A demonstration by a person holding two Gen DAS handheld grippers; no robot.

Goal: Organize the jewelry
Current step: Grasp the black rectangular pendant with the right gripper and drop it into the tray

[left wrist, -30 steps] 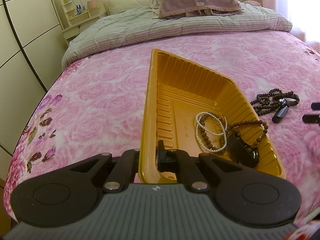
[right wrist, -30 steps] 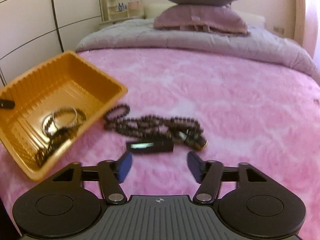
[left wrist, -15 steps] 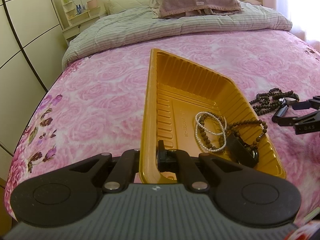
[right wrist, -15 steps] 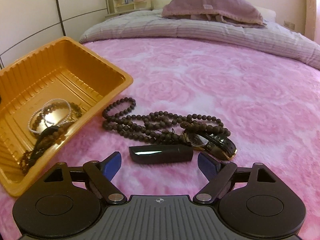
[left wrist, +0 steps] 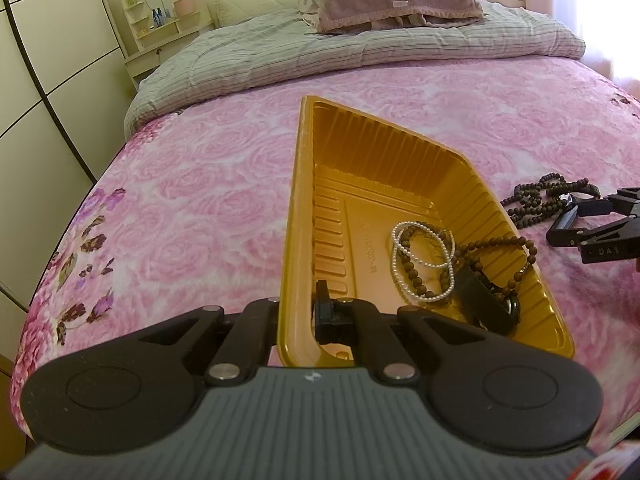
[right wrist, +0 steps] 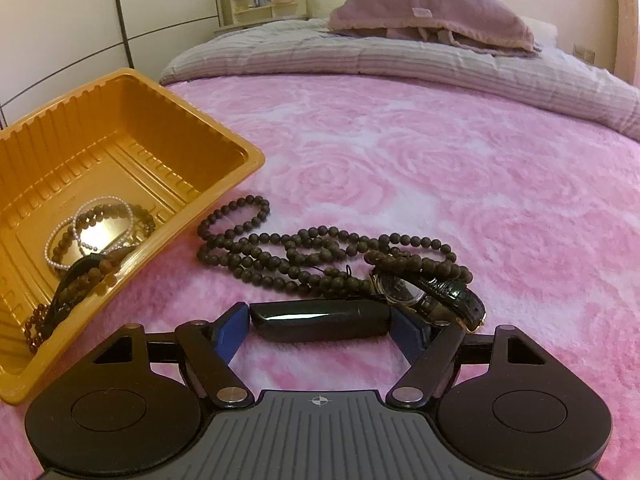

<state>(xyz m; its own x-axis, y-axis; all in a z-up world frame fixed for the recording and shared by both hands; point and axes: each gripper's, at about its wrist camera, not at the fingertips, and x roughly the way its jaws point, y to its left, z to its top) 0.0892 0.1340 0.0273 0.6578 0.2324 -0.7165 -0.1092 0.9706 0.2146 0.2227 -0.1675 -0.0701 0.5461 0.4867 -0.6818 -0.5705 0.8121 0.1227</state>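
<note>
An orange plastic tray (left wrist: 380,152) (right wrist: 120,128) lies on the pink bedspread and holds a pearl bracelet (left wrist: 424,264) (right wrist: 92,224), brown bead strings (left wrist: 516,252) and a black strap. My left gripper (left wrist: 298,312) is shut on the tray's near rim. My right gripper (right wrist: 320,320) (left wrist: 592,224) has its blue pads against both ends of a glossy black bar-shaped piece (right wrist: 320,320) on the bedspread. Behind it lie a long dark bead necklace (right wrist: 304,248) (left wrist: 536,204) and a black-strapped watch (right wrist: 432,292).
The bed's left edge (left wrist: 60,280) falls away next to white wardrobe panels (left wrist: 48,60). A folded striped quilt (left wrist: 360,48) and pillows (right wrist: 432,16) lie at the far end. A small vanity shelf (left wrist: 160,28) stands in the far corner.
My right gripper has moved forward and down over the black bar and narrowed until its pads touch the bar's ends. The left gripper and the tray have not moved.
</note>
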